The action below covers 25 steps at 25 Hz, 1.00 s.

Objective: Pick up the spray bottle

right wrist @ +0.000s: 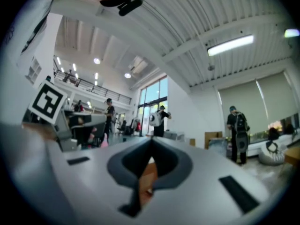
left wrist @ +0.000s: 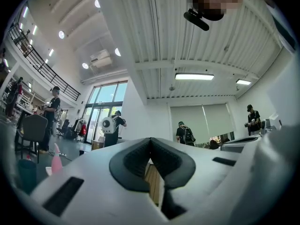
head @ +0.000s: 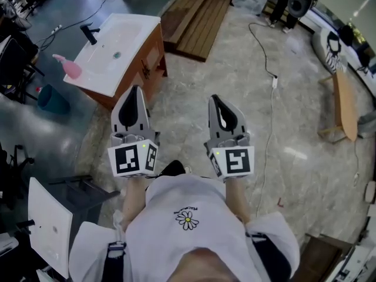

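Note:
The pink spray bottle [head: 70,67] stands at the front left corner of a white sink counter [head: 126,51], far ahead and to the left of both grippers. It also shows small as the pink bottle [left wrist: 56,160] at the left of the left gripper view, and blurred as a pink bottle [right wrist: 104,141] in the right gripper view. My left gripper [head: 134,90] and right gripper [head: 215,100] are held side by side over the floor. Both are shut with nothing between the jaws. The left gripper tips [left wrist: 150,140] and right gripper tips [right wrist: 151,139] meet at a point.
A black faucet [head: 90,34] sits on the sink, which tops a wooden cabinet [head: 147,63]. A teal bin [head: 52,98] stands left of it. A wooden platform [head: 197,19], a floor cable [head: 272,81], a wooden bench [head: 345,104] and a white panel [head: 50,225] are around. Several people stand far off.

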Each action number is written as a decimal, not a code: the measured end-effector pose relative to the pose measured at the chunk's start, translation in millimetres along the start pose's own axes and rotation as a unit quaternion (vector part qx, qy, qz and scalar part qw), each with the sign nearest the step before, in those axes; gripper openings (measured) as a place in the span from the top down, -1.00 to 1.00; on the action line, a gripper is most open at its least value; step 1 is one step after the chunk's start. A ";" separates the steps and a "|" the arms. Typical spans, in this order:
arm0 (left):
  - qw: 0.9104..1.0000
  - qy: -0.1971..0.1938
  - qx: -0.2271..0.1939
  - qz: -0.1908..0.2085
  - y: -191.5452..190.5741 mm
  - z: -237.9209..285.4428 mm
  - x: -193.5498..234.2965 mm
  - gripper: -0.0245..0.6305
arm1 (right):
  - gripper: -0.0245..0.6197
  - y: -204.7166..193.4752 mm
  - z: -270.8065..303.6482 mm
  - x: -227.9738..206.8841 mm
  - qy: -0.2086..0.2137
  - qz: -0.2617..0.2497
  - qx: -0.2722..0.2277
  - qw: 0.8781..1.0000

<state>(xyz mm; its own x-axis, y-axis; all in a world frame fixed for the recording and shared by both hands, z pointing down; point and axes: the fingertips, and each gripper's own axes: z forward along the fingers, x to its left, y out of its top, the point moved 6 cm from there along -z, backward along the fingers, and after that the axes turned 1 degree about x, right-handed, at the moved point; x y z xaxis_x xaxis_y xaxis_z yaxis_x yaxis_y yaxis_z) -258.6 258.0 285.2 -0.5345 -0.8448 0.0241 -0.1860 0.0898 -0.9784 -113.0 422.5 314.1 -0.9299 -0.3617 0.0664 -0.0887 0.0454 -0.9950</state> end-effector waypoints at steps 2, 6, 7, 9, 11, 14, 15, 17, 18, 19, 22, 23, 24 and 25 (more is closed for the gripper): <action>1.000 0.000 0.000 0.006 1.0 2.5 -1.5 0.87 | 0.83 -0.8 0.5 -4.5 0.007 0.016 -0.007 1.000; 1.000 0.003 -0.005 0.012 -0.3 17.1 4.1 0.87 | 0.83 -5.1 12.3 -10.6 0.009 0.023 -0.011 1.000; 1.000 0.004 -0.005 0.012 -1.3 20.8 6.4 0.87 | 0.83 -6.4 14.5 -10.9 0.009 0.024 -0.010 1.000; 1.000 0.003 -0.006 0.011 -5.1 29.8 9.4 0.87 | 0.83 -7.4 18.1 -12.9 0.006 0.026 -0.010 1.000; 1.000 -0.003 -0.008 0.007 -10.9 42.1 8.9 0.87 | 0.83 -7.1 22.6 -18.8 0.002 0.022 -0.011 1.000; 1.000 -0.017 -0.020 -0.002 -17.1 67.3 5.5 0.87 | 0.83 -4.3 35.4 -33.9 -0.010 0.005 -0.018 1.000; 0.999 -0.022 -0.023 -0.003 -18.7 76.7 5.0 0.87 | 0.83 -3.3 40.1 -38.9 -0.014 0.000 -0.019 1.000; 0.999 -0.033 -0.025 0.001 -23.4 96.9 4.5 0.87 | 0.83 -2.5 50.6 -48.6 -0.020 -0.002 -0.023 1.000; 0.999 -0.037 -0.023 0.004 -26.3 107.3 3.9 0.87 | 0.83 -3.1 56.3 -53.7 -0.022 0.000 -0.023 0.999; 0.999 -0.040 -0.021 0.006 -28.8 116.9 2.8 0.87 | 0.83 -4.5 61.9 -58.4 -0.023 0.002 -0.021 1.000; 0.999 -0.048 -0.022 0.009 -32.3 144.4 0.5 0.87 | 0.83 -10.2 81.8 -69.1 -0.022 0.003 -0.015 1.000; 0.998 -0.052 -0.022 0.013 -34.4 154.6 0.1 0.87 | 0.83 -13.2 90.0 -72.3 -0.021 0.004 -0.012 1.000; 0.998 -0.056 -0.020 0.018 -37.7 164.9 -0.6 0.87 | 0.83 -17.1 98.7 -76.0 -0.021 0.006 -0.008 1.000; 0.998 -0.058 -0.018 0.022 -41.6 175.6 -1.3 0.87 | 0.83 -21.7 108.5 -80.5 -0.020 0.010 -0.004 1.000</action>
<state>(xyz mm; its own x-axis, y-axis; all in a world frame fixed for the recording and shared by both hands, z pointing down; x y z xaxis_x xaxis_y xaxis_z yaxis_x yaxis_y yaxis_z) -105.3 162.8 289.8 -0.4437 -0.8950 -0.0455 -0.1943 0.1456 -0.9701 2.5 349.5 322.3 -0.9166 -0.3974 0.0428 -0.0725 0.0600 -0.9956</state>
